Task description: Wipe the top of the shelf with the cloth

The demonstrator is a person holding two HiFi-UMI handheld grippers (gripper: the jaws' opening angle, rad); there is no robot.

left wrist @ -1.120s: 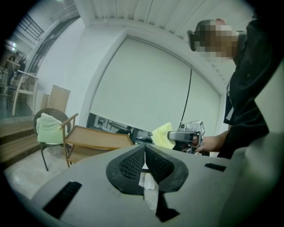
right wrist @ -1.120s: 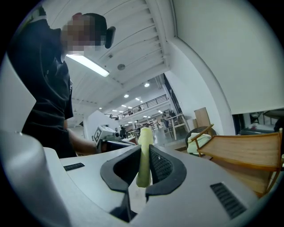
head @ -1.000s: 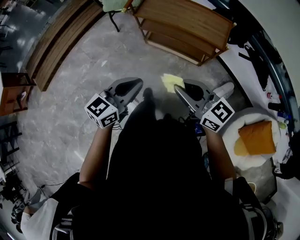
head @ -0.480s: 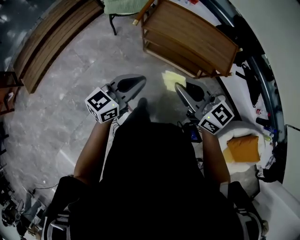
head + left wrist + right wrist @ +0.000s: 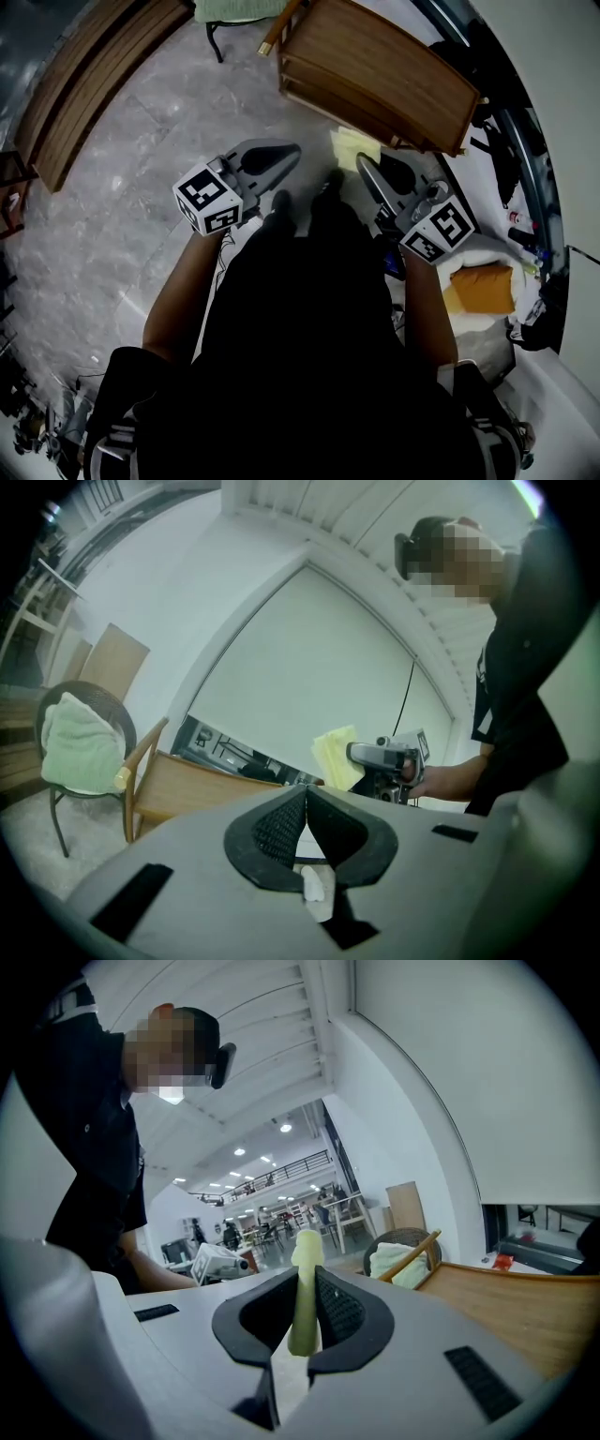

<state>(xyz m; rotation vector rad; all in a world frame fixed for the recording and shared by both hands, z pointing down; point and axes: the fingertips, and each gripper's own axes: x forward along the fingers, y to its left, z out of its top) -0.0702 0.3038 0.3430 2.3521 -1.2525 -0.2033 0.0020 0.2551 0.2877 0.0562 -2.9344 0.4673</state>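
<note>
The person stood over a grey stone floor (image 5: 131,159) with both bare forearms reaching forward from a dark-clad torso, elbows bent and close to the sides. Each hand held a tool out in front at about the same height, noses pointing toward the wooden shelf (image 5: 375,66) ahead. The marker cubes sat near the wrists.

The left tool (image 5: 284,156) was angled slightly inward toward the right. Its jaws were pressed together, dark ribbed pads meeting at the tips, with nothing between them.

The right tool (image 5: 305,1297) was clamped on the yellow cloth (image 5: 349,148). In its own view the cloth stood upright and edge-on between the pads, poking up past the jaw tips. From the head view the cloth spread out ahead of the tool's nose, just short of the shelf's near edge and not lying on its top. From the left gripper view it hung in the air as a pale yellow sheet, above and beyond the shelf's top board.

The shelf top lay bare and tan, to the right of the right tool. A wicker chair (image 5: 84,742) with a pale green cushion stood just beside the shelf's far end.
</note>
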